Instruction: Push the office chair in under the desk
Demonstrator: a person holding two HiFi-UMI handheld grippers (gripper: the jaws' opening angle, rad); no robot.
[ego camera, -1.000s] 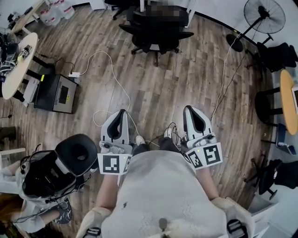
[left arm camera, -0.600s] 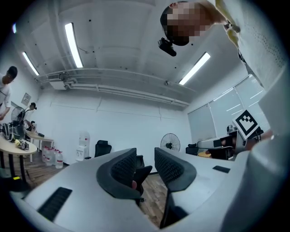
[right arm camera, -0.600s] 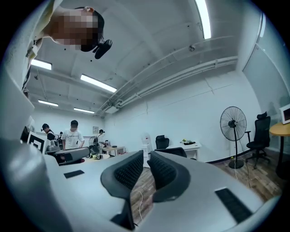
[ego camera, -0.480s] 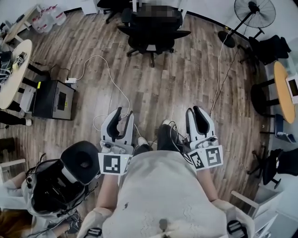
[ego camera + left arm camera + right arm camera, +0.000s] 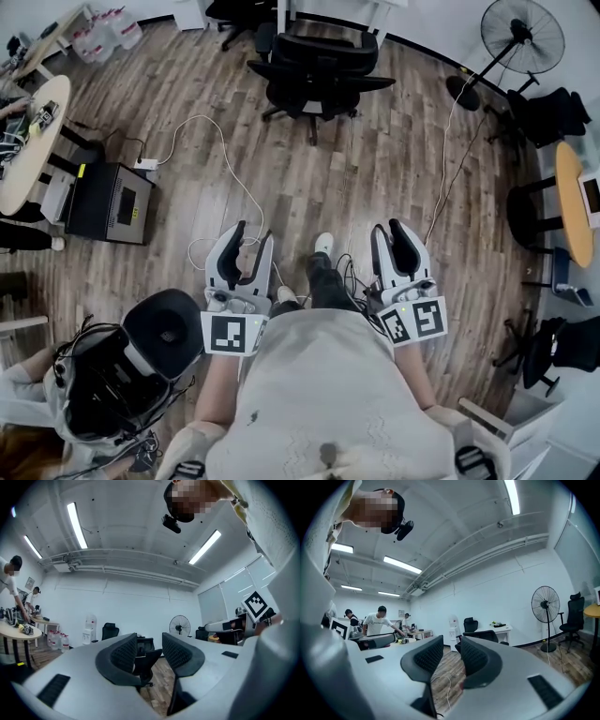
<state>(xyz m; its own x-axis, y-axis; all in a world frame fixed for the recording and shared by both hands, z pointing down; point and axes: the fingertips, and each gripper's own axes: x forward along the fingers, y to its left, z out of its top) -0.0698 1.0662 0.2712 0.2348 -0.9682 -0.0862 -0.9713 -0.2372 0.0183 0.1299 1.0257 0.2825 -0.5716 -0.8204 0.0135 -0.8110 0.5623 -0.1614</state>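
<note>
L gripper [image 5: 251, 234] & R gripper [image 5: 388, 230] held level over wood floor [image 5: 375, 159], jaws just opened to abt half, nothing between them. Black office chair [image 5: 319, 66] stands well ahead, at white tabletop [image 5: 499, 629] by far wall.

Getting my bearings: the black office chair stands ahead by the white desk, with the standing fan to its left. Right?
Not quite: the standing fan stands to the right of the black office chair, as the head view shows. The chair does stand by the white desk.
</note>
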